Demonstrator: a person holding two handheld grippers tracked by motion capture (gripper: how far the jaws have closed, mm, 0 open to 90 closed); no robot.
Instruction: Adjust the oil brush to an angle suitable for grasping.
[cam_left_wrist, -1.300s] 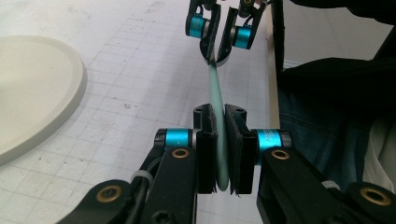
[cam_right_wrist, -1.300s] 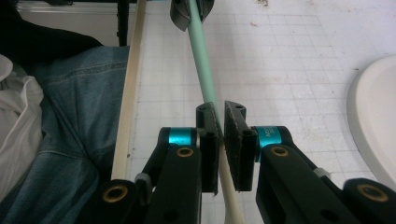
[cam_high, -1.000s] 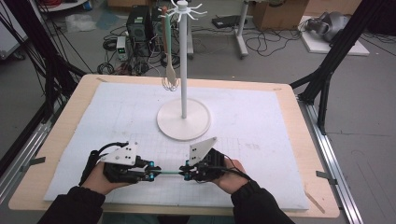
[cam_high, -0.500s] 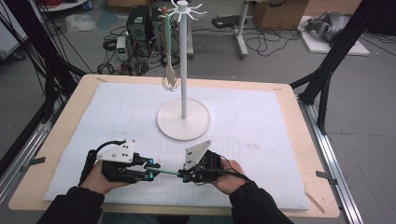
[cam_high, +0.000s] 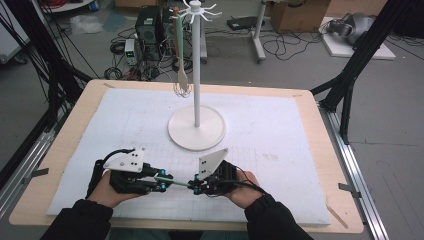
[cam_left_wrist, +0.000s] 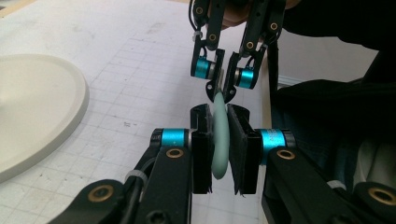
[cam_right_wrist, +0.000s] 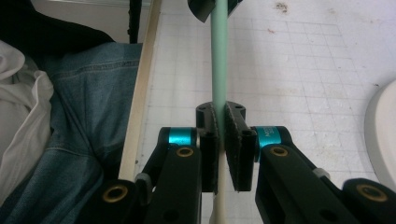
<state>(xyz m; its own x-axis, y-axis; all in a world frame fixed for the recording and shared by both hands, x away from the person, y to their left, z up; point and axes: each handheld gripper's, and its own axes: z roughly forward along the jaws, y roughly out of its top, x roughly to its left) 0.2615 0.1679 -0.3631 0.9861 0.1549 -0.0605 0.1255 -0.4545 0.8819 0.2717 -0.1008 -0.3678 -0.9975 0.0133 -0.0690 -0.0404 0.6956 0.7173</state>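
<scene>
A slim utensil with a mint-green handle (cam_high: 180, 183) is held level just above the mat, near the table's front edge, between both grippers. My left gripper (cam_high: 167, 180) is shut on the handle's rounded end (cam_left_wrist: 220, 144), and its jaws have just closed a little further on it. My right gripper (cam_high: 192, 186) faces it and is shut on the same handle (cam_right_wrist: 218, 56), its jaws having tightened on it within the last second. In the left gripper view the right gripper (cam_left_wrist: 222, 88) sits just beyond my left gripper (cam_left_wrist: 219, 112). In the right gripper view the handle turns cream-coloured below my right gripper (cam_right_wrist: 220, 112).
A white hook stand (cam_high: 196, 75) rises from a round base (cam_high: 196, 131) at the middle of the white gridded mat (cam_high: 280, 130). Utensils (cam_high: 181, 70) hang from its top hooks. The person's lap lies past the table's front edge (cam_right_wrist: 140, 116).
Both hands stay in place with the utensil between them. The left gripper's top plate has shifted slightly.
</scene>
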